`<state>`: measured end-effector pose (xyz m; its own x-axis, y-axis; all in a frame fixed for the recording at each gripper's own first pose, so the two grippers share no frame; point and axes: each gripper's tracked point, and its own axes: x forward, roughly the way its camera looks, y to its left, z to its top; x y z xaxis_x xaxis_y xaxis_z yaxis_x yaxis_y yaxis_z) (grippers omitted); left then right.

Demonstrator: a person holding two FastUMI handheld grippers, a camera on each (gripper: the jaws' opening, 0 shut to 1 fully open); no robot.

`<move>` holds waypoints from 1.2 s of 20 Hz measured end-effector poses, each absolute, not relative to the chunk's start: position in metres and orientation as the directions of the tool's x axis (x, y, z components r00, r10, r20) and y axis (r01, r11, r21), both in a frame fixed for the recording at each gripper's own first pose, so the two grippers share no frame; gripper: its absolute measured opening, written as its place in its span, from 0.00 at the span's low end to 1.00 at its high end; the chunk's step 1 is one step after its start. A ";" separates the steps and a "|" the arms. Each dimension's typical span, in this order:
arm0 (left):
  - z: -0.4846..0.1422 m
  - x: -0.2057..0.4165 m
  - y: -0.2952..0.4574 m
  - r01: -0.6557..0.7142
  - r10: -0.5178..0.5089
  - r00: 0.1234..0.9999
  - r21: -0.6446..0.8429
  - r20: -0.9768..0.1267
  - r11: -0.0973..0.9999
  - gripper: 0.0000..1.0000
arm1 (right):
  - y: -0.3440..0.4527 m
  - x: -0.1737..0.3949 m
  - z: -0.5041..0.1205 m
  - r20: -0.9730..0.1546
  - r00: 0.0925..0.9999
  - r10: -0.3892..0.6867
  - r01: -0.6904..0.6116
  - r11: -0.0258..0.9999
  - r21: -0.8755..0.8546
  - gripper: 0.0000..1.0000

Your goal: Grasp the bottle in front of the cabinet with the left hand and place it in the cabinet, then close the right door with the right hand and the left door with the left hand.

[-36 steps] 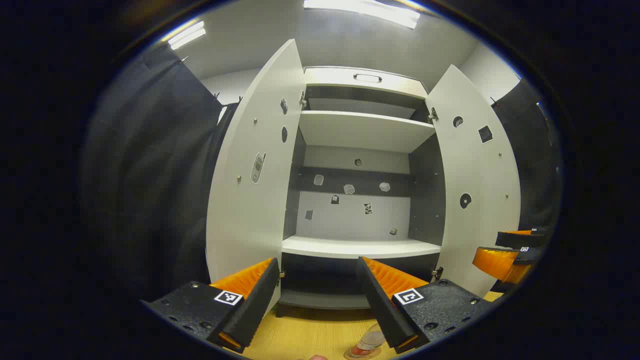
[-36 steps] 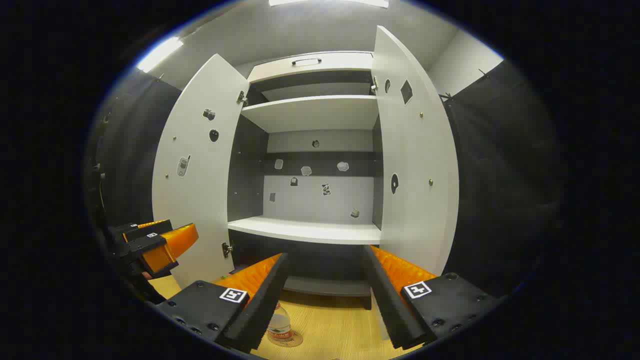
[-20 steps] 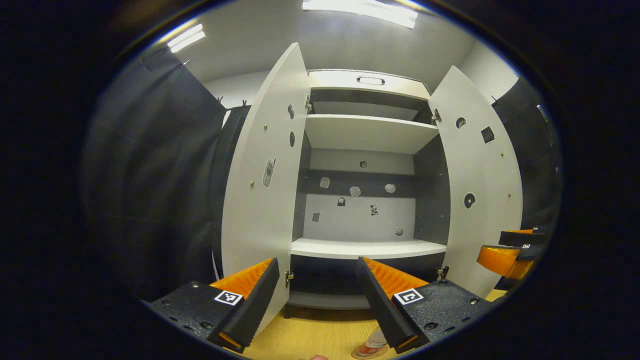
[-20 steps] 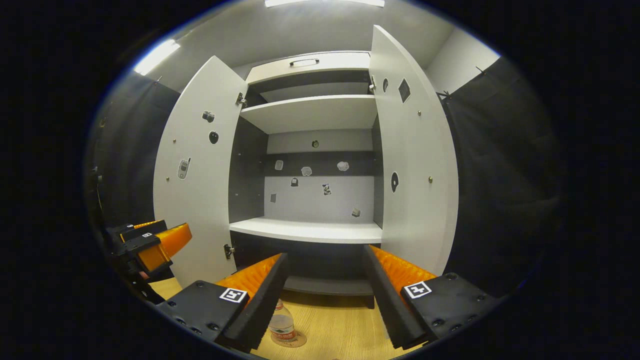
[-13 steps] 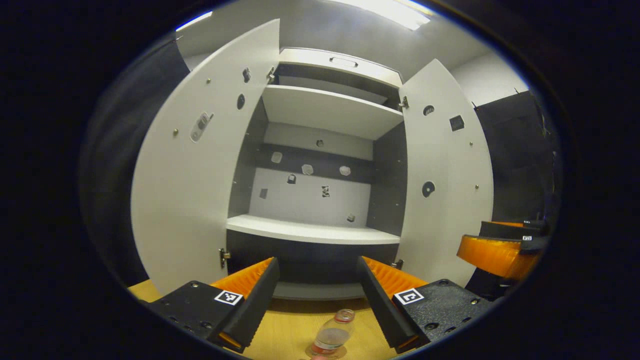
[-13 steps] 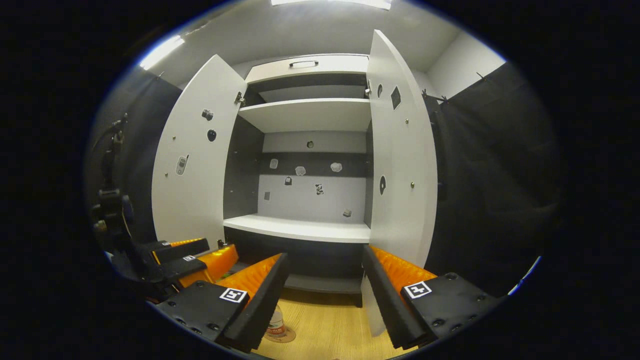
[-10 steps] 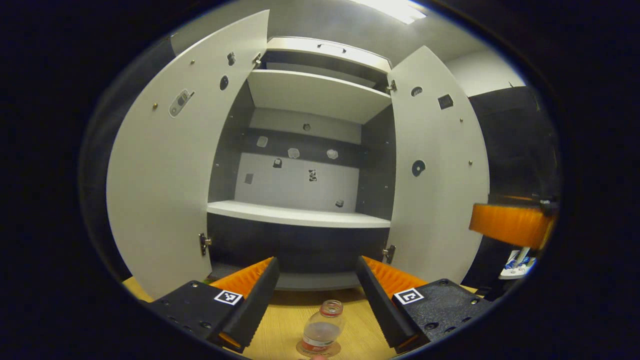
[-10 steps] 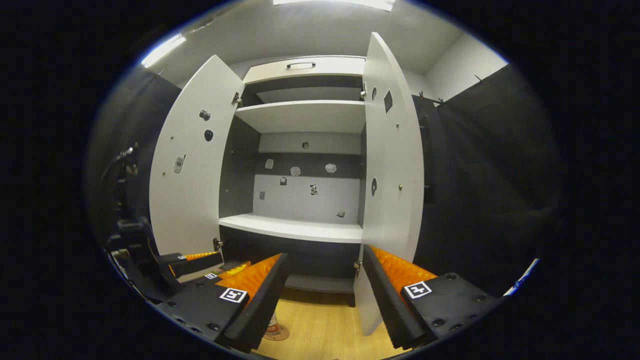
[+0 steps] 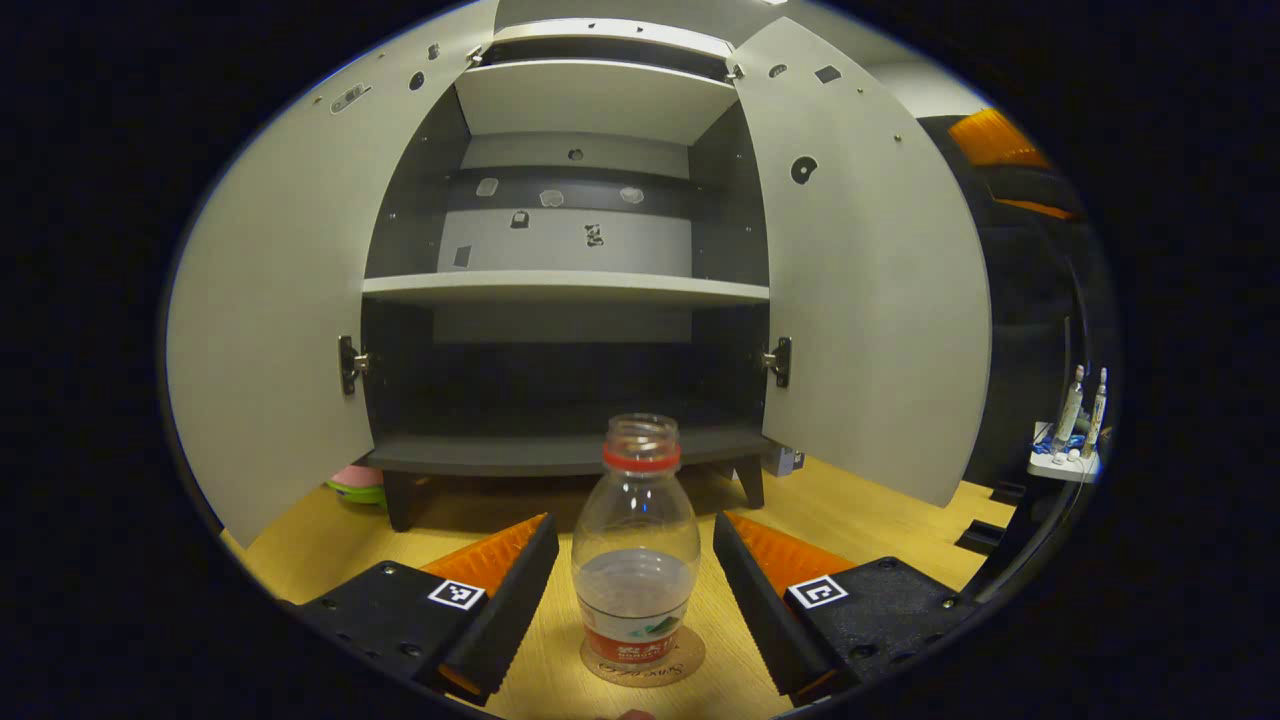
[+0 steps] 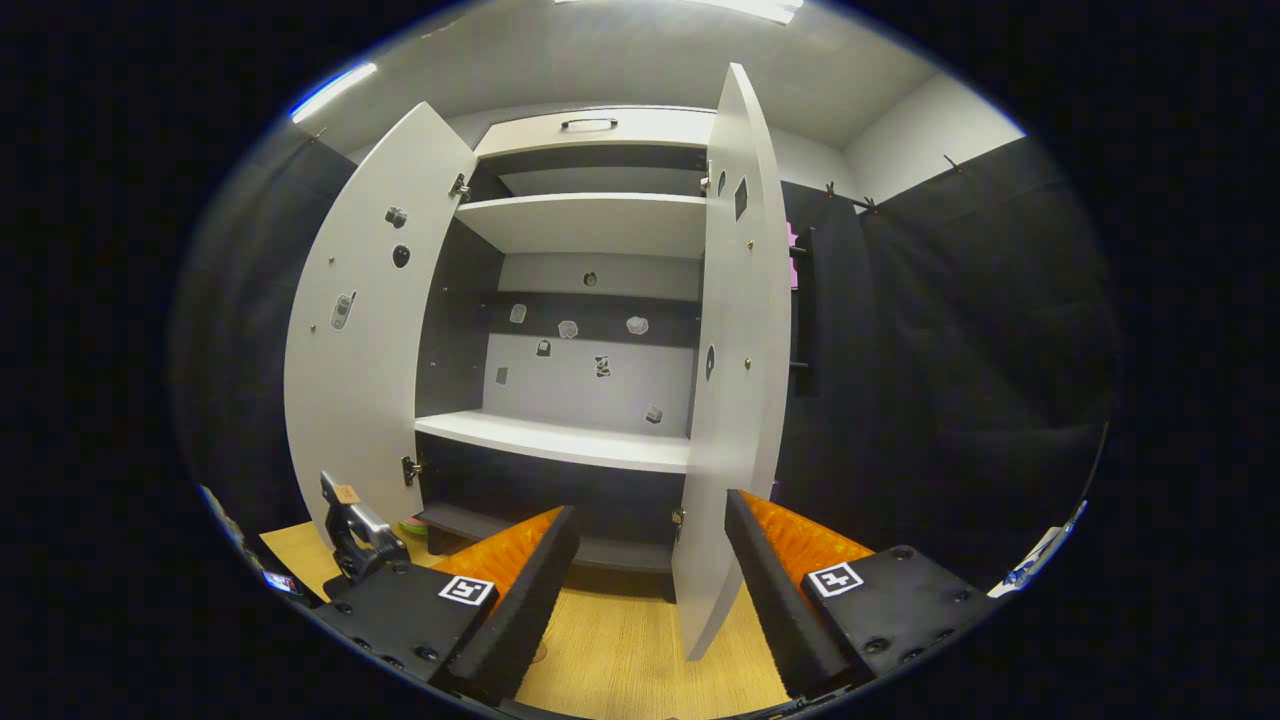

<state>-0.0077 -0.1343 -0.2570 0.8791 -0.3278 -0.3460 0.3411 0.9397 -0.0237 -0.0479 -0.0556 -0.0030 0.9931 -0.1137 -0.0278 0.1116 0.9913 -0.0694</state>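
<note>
Both sets of jaws stand spread. The left gripper (image 9: 628, 590) has dipped low in the last moment, so the bottle (image 9: 637, 560), upright on its coaster (image 9: 645, 664) before the open cabinet (image 9: 560, 290), now sits untouched between them, ready for closing. The right gripper (image 10: 650, 590) waits near the right door (image 10: 735, 400).

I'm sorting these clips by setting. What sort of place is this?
Probably a staged recording booth, not a lived-in home: a white cabinet with both doors open and bare shelves, black cloth walls, and one bottle on a coaster on the wood floor.
</note>
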 end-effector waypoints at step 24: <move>0.093 0.216 -0.120 0.315 -0.325 0.944 -0.140 -0.051 0.939 0.71 | -0.081 -0.069 -0.015 -0.035 0.976 -0.216 0.216 0.976 -0.028 0.98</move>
